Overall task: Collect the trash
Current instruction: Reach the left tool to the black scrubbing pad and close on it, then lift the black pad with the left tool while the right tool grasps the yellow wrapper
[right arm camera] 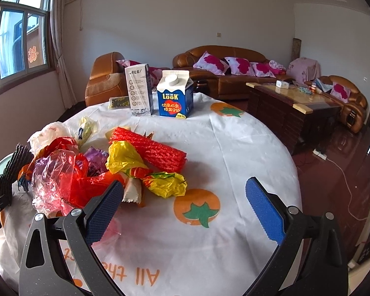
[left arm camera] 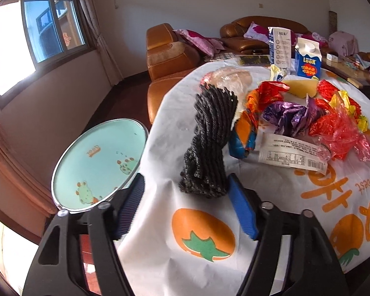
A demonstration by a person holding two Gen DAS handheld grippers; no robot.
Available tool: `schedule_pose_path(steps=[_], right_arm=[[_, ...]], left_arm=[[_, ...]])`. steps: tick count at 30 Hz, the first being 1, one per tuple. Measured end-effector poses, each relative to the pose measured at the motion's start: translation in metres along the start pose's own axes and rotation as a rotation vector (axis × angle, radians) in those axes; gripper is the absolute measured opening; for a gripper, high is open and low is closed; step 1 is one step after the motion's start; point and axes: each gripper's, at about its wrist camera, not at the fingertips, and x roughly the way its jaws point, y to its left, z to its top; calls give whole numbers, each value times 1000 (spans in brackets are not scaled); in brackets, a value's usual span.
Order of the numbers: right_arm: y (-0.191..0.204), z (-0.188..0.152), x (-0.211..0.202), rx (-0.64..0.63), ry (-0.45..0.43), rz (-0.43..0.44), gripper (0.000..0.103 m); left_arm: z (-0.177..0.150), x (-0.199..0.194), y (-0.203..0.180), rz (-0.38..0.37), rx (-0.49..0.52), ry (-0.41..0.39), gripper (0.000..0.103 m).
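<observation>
On the round table's white cloth (right arm camera: pixel 209 246), printed with orange fruit and the partly cut-off words "All the", lay a heap of crumpled wrappers (left arm camera: pixel 308 120). A black foam net sleeve (left arm camera: pixel 209 145) stood between the left gripper's (left arm camera: pixel 185 202) blue pads, one pad touching its base, the other apart; whether it was gripped could not be told. The right gripper (right arm camera: pixel 185 212) gaped wide and empty beside a yellow wrapper (right arm camera: pixel 167 185) and red foam netting (right arm camera: pixel 150 148). Behind stood a blue "LOOK" carton (right arm camera: pixel 175 96) and a grey carton (right arm camera: pixel 139 91) with unreadable print. A mint-green round lid (left arm camera: pixel 98 162) sat beyond the table edge, its lower rim hidden by the left gripper.
</observation>
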Motion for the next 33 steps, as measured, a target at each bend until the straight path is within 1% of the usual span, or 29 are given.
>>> schedule_pose_path(steps=[1,3,5,6,7,10,14,18,20,23,26,27,28,31,33], right_arm=[[0,0,-1,0,0,-2,97],[0,-1,0,-2,3,-1,97],[1,-2,0,-9,5,1,97],[2,-2,0,-11,5,2,97],[2,-2,1,-10,6,5,97],[0,-2,1,-4,8,10,97],[-3,0,-1,4,3,9,97],[-7,4,-3,14,-3,10,97],[-9,7,-2,15,-1,8,97],[-12,9,0,23,-1,2,97],[-15,12,5,34,17,9,96],[-14,12,6,33,23,10,93],[-14,12,8,27,32,12,87],[-13,12,17,14,73,19,80],[-13,12,27,15,117,35,75]], left_arm=[[-1,1,-1,-10,5,4,47],[-2,2,-3,-35,9,9,35],[-2,2,-4,-34,17,6,28],[-2,2,-3,-38,15,3,22],[-2,1,-2,-44,12,1,20],[0,-5,2,-56,2,-12,17],[5,-20,6,-53,-4,-54,17],[13,-37,12,-18,-8,-107,17],[15,-40,17,4,-14,-120,17],[18,-39,26,32,-27,-121,17],[16,-33,31,38,-38,-104,17],[16,-32,31,38,-41,-101,17],[16,-32,31,39,-41,-100,17],[15,-29,31,43,-41,-95,17],[14,-26,31,43,-44,-91,17]])
